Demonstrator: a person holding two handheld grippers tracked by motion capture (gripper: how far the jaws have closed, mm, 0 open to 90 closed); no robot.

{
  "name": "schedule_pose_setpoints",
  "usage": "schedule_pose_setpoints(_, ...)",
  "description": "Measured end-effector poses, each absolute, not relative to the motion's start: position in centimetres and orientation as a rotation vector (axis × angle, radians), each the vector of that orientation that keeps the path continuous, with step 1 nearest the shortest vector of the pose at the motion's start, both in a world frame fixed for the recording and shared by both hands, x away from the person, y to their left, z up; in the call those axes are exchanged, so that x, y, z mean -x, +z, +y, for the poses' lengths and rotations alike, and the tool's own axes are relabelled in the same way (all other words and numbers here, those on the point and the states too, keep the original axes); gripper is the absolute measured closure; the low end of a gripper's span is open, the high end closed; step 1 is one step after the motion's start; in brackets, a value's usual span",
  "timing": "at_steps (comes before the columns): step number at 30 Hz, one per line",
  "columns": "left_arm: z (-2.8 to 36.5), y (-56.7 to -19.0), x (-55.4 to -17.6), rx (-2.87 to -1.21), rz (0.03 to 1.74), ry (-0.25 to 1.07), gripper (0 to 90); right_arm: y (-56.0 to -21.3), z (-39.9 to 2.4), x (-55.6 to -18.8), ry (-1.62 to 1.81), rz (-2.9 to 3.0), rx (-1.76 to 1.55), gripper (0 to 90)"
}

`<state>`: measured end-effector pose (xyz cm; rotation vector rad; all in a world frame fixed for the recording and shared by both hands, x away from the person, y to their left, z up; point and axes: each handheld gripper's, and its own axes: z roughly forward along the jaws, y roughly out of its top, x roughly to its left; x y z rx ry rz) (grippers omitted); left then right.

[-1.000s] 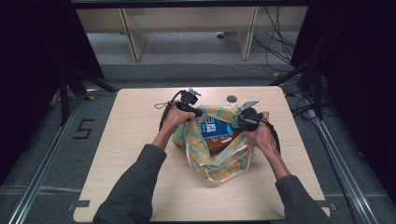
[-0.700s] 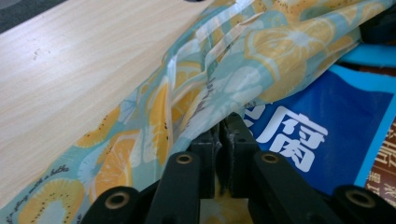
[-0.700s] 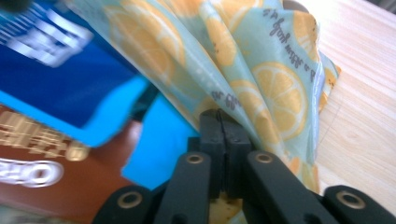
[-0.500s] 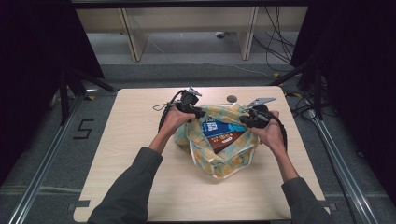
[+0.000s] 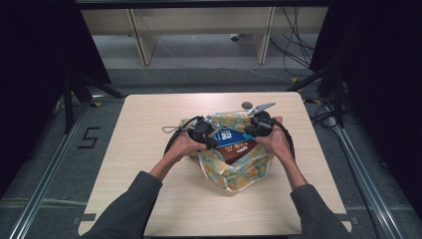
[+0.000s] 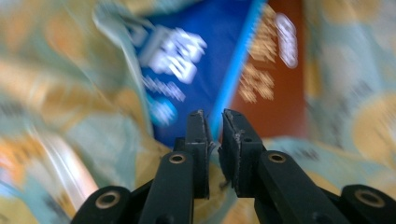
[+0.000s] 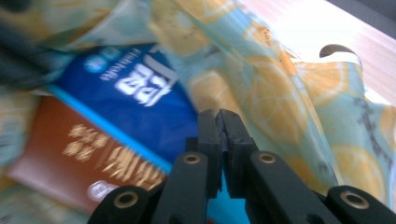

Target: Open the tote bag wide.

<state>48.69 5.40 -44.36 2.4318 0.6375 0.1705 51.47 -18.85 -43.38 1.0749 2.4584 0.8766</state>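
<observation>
Bag (image 5: 234, 172) is lying mid-frame on desk (image 5: 144, 149), w/ blue box (image 5: 230, 138) & brown box (image 5: 240, 149) sitting btwn both tools, long axes running left-right. L tool (image 5: 215, 137), jaws just closing to a slit w/ nothing visibly btwn them, is pointing at blue box. R tool (image 5: 252, 130) is resting w/ jaws together at bag's right rim.

A "5" (image 5: 88, 138) marks the floor beside the table.
</observation>
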Motion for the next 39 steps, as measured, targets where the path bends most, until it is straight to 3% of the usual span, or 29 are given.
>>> schedule_pose_setpoints(8, 7.1, -46.0, -45.4, -2.437, 0.575, 0.131, 78.3, -44.7, -18.9, -55.0, 0.720, 2.417, -1.159, 88.7)
schedule_pose_setpoints(11, 7.5, -45.4, -45.2, -2.384, 0.576, 0.184, 76.9, -44.6, -18.8, -55.0, 0.725, 2.421, -1.159, 88.3)
schedule_pose_setpoints(17, 6.3, -42.6, -47.6, -2.219, 0.684, 0.304, 75.0, -42.6, -18.4, -53.2, 0.820, 2.423, -1.093, 86.7)
schedule_pose_setpoints(22, 5.6, -42.6, -50.7, -2.254, 0.763, 0.368, 75.0, -41.2, -18.6, -51.4, 0.894, 2.439, -1.069, 85.6)
schedule_pose_setpoints(27, 6.2, -43.8, -51.5, -2.232, 0.846, 0.337, 75.0, -40.8, -20.1, -49.9, 0.992, 2.395, -1.053, 84.9)
schedule_pose_setpoints(39, 8.1, -40.3, -46.5, -2.070, 0.761, 0.329, 55.1, -40.0, -24.0, -46.4, 1.116, 2.332, -1.055, 76.0)
